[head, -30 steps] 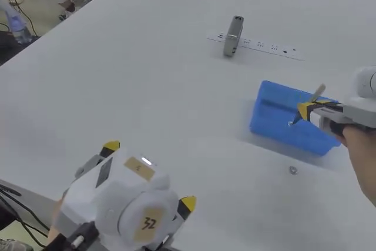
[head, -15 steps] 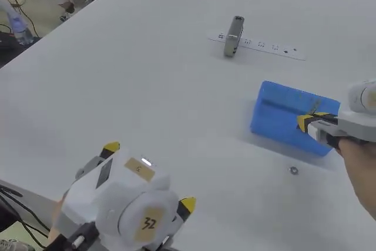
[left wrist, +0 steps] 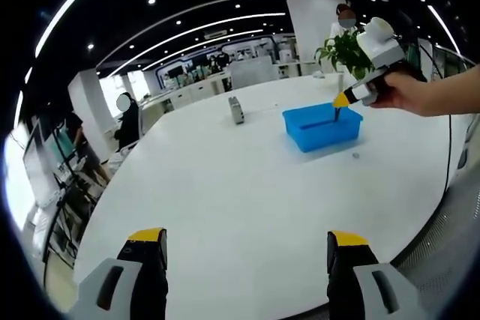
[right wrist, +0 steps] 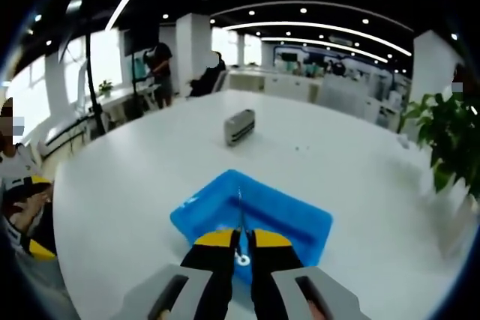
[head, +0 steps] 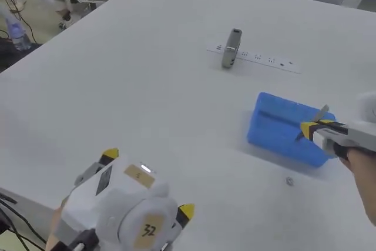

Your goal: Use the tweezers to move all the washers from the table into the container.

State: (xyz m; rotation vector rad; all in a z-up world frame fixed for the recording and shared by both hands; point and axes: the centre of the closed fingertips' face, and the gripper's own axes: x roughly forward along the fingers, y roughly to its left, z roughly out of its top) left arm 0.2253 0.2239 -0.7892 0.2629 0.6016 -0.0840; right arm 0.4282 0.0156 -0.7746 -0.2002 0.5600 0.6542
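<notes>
Left hand-held gripper [head: 148, 183] is nearest and idle: released, jaws wide apart, nothing between them, parked well short of the work.

Right hand-held gripper [right wrist: 241, 239] is clenched on the tweezers [right wrist: 241, 204], whose tips point down into the blue container [head: 271, 138] just ahead of it.

Change over the last second is small. The right hand-held gripper has stayed over the container's near-right corner and sits a little lower and closer to the rim. The overall picture shift is head movement, not the things moving.

I can't tell whether the tips still carry a washer or have already let one go; it's too small in every view. It looks like a drop-off.

One washer [head: 289, 181] still lies on the desk [head: 147, 86], just this side of the container and left of the right hand-held gripper, same spot as before. So the task isn't finished, and that's probably the next pick.

Further out, a grey block [head: 231, 48] sits on a power strip [head: 264, 60], untouched.
</notes>
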